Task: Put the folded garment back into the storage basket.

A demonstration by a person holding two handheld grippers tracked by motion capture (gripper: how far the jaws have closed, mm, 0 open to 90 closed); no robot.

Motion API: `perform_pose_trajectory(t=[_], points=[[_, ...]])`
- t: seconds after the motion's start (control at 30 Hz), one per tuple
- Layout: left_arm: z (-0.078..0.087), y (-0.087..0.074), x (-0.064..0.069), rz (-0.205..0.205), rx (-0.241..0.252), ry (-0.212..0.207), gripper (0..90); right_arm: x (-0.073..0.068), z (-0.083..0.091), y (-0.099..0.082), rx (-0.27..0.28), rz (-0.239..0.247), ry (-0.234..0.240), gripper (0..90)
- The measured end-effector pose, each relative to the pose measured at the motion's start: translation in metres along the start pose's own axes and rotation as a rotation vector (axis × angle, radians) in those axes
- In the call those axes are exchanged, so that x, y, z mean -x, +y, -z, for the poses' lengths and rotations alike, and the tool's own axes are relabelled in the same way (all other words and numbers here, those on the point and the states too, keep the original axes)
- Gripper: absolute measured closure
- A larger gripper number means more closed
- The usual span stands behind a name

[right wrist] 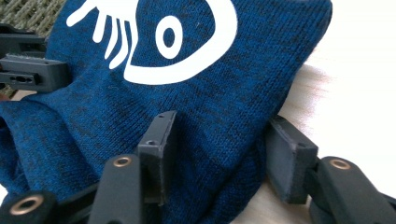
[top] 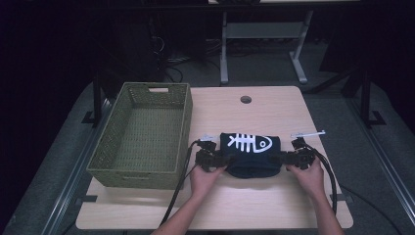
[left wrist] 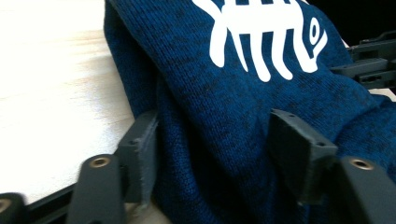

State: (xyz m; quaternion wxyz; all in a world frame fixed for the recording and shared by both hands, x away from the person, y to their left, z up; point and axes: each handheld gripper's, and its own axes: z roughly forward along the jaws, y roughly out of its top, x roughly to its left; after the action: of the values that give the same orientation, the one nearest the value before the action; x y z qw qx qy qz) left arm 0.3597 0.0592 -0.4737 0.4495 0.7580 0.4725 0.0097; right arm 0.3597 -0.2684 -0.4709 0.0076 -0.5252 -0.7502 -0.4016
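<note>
The place looked like a lab or test room rather than a home. A pale wooden bench (top: 264, 112) with a round cable hole (top: 246, 99) stood on a grey floor (top: 264, 68), flanked by metal rails (top: 73, 181). Behind it, in a dark, unlit background, were the white metal legs of another table (top: 224, 49) and loose black cables (top: 171, 63) lying on the floor.

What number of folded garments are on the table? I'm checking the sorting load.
1. A folded dark blue knitted garment with a white fishbone print lies on the light wooden table, right of the green woven basket. The basket looks empty.
</note>
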Motion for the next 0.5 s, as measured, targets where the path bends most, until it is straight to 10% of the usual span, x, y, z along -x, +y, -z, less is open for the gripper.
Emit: perform_pose_trajectory(t=[0.33,0.5], points=[[0.0023,-0.0042,0.0004,0.001,0.027,0.087,26.9,-0.0042,-0.0015,0.0003,-0.003,0.005,-0.028,50.1],[0.0009,-0.0049,0.0009,0.018,0.022,0.026,47.4,-0.0078,-0.0049,-0.0007,0.002,-0.013,-0.016,60.1]])
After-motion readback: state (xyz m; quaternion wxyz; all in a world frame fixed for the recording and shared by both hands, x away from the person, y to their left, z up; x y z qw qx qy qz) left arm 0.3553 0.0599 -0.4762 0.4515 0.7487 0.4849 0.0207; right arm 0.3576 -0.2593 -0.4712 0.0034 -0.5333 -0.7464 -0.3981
